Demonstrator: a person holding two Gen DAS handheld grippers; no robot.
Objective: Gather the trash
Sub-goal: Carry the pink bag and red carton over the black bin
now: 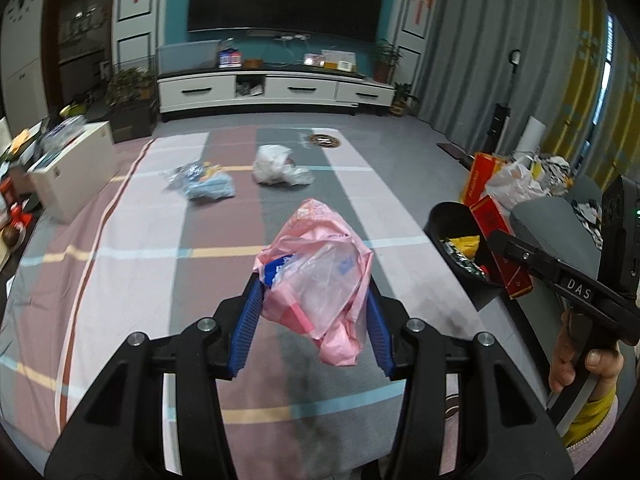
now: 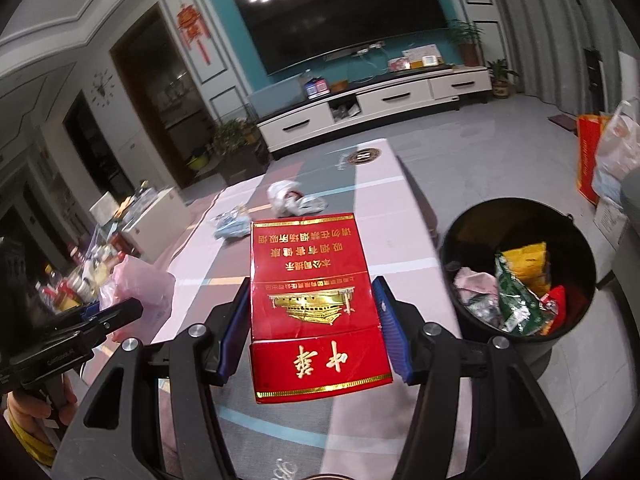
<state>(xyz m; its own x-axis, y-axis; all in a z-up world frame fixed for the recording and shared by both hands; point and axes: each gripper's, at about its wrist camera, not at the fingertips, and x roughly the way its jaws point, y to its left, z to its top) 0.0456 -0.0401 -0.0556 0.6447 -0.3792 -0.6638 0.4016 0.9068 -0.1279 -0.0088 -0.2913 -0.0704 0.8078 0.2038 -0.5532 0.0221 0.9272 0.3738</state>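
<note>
Clamped on a crumpled pink plastic bag (image 1: pixel 316 276), the left gripper (image 1: pixel 312 312) hung above the striped table (image 1: pixel 132 248), while the right gripper (image 2: pixel 312 320) pinched a flat red cigarette carton (image 2: pixel 312 300) beside the black round bin (image 2: pixel 516 276), apparently for dropping in.

Plastic bag (image 1: pixel 320 276) sits between left gripper (image 1: pixel 316 320) fingers, carton (image 2: pixel 316 300) between right gripper (image 2: pixel 316 320) fingers, both above the striped mat (image 1: pixel 160 264). Bin (image 2: pixel 516 216) stands right of the mat with wrappers inside. Two crumpled bags (image 1: pixel 280 166) lie farther back, before the TV cabinet (image 1: pixel 276 92).
</note>
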